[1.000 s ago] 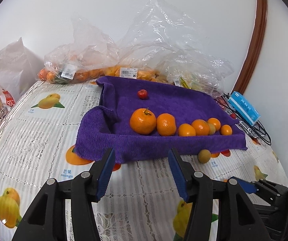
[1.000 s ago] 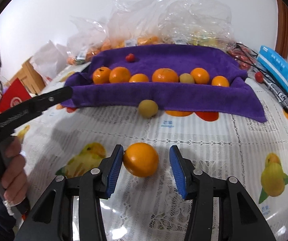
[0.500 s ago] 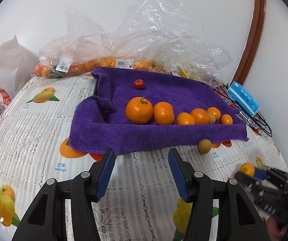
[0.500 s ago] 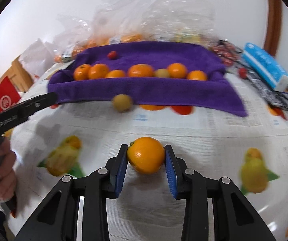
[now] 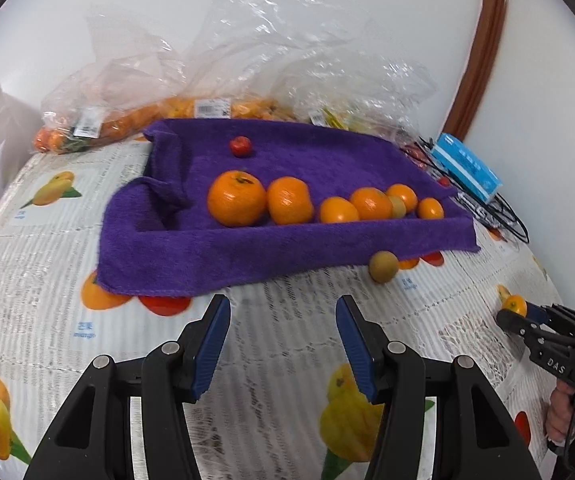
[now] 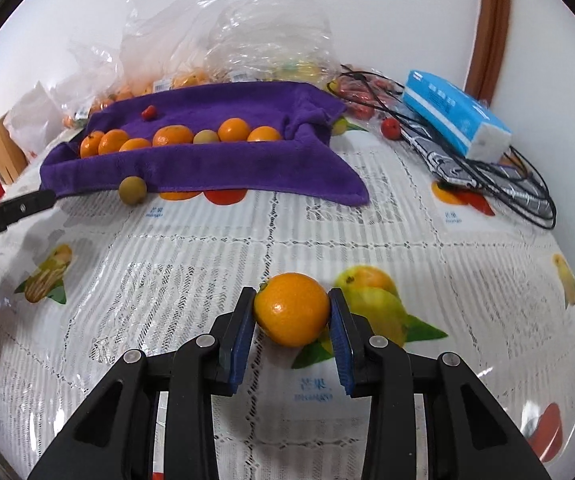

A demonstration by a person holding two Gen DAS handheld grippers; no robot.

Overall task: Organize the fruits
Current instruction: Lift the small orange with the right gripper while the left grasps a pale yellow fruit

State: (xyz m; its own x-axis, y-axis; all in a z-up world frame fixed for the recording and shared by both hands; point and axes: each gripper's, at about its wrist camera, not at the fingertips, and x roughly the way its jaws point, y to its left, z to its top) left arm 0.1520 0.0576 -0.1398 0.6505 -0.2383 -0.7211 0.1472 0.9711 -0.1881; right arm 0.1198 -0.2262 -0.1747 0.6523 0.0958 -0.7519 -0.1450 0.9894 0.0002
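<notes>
Blue-padded right gripper (image 6: 291, 316) has just closed onto the round orange mandarin (image 6: 292, 309) (left gripper (image 5: 283, 344) gapes empty), ready for the purple towel (image 6: 207, 160).

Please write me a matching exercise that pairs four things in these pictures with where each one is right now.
Things:
1. orange
2. yellow-green fruit
3. small red fruit
4. blue tissue pack

Places:
A. alone at the back of the purple towel
B. on the tablecloth, at the towel's front edge
C. clamped between the pads of the right gripper
D. on the black cables, to the right of the towel

Pairs: 1-C, 2-B, 3-A, 4-D
</notes>
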